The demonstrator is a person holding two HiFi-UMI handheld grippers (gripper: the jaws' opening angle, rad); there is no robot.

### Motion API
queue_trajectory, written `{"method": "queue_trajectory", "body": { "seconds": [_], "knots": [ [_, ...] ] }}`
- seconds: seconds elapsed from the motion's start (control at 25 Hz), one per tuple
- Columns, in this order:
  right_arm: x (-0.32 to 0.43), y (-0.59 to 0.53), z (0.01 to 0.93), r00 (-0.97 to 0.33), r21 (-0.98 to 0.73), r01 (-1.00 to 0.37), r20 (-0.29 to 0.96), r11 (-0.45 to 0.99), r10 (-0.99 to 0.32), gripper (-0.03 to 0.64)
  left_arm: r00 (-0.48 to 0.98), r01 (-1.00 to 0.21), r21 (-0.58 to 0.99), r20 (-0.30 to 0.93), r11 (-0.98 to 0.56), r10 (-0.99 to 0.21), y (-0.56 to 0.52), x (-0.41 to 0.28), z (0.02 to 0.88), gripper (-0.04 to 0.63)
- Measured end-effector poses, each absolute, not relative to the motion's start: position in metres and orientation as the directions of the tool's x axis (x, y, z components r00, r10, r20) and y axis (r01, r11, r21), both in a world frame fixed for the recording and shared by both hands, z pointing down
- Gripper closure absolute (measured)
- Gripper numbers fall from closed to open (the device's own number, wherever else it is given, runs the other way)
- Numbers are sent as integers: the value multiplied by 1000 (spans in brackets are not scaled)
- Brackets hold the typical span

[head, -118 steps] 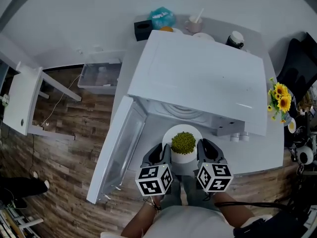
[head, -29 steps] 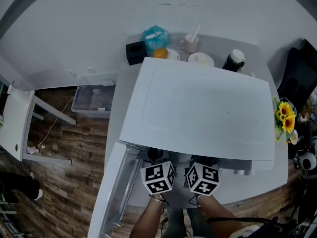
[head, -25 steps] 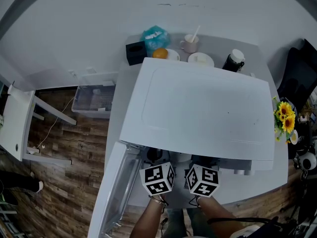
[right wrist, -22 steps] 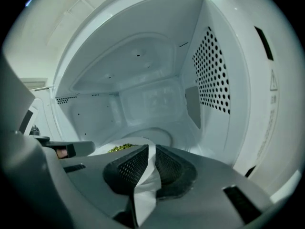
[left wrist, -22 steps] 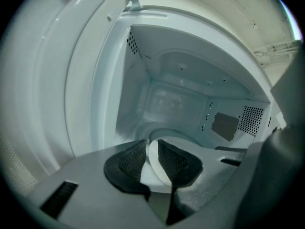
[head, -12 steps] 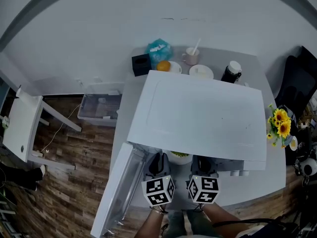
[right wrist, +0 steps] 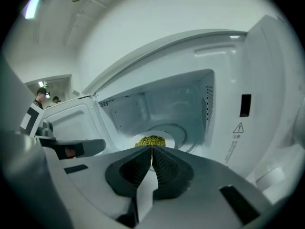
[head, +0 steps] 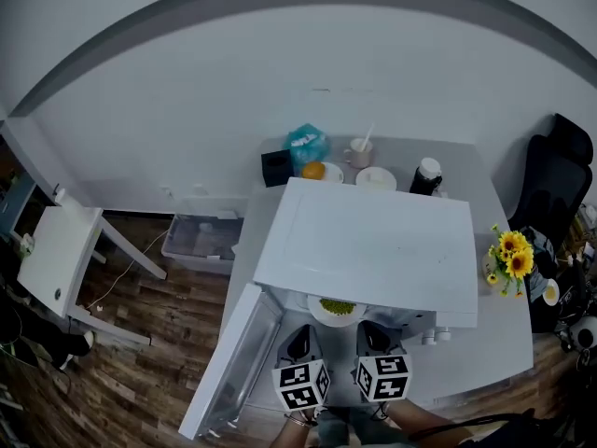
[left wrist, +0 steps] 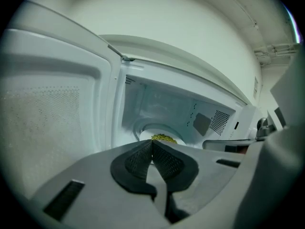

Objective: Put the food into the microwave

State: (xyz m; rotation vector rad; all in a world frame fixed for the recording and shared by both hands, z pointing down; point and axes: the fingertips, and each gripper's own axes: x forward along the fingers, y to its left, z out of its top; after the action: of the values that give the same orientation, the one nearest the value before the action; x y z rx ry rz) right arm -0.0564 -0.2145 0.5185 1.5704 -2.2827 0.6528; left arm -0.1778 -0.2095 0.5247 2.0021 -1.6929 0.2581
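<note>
At lower centre of the head view, bowl of green food [head: 337, 308] sits inside the open microwave [head: 373, 250]; left gripper [head: 300, 339] and right gripper [head: 375, 336] just outside its mouth; both sets of fingers [left wrist: 138, 159] pressed together, holding nothing.

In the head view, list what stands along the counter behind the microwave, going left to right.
black box → orange → cup with a stick in it → white dish → dark jar with a white lid
</note>
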Motion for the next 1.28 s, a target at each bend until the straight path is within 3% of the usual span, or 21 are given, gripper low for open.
{"method": "queue_trajectory", "body": {
  "seconds": [1.28],
  "knots": [
    [-53,-159,500,-476,-218,-878,489,426,-731,598,196,-972,209,452,-110,-870,-163,-156,499,591]
  ]
}}
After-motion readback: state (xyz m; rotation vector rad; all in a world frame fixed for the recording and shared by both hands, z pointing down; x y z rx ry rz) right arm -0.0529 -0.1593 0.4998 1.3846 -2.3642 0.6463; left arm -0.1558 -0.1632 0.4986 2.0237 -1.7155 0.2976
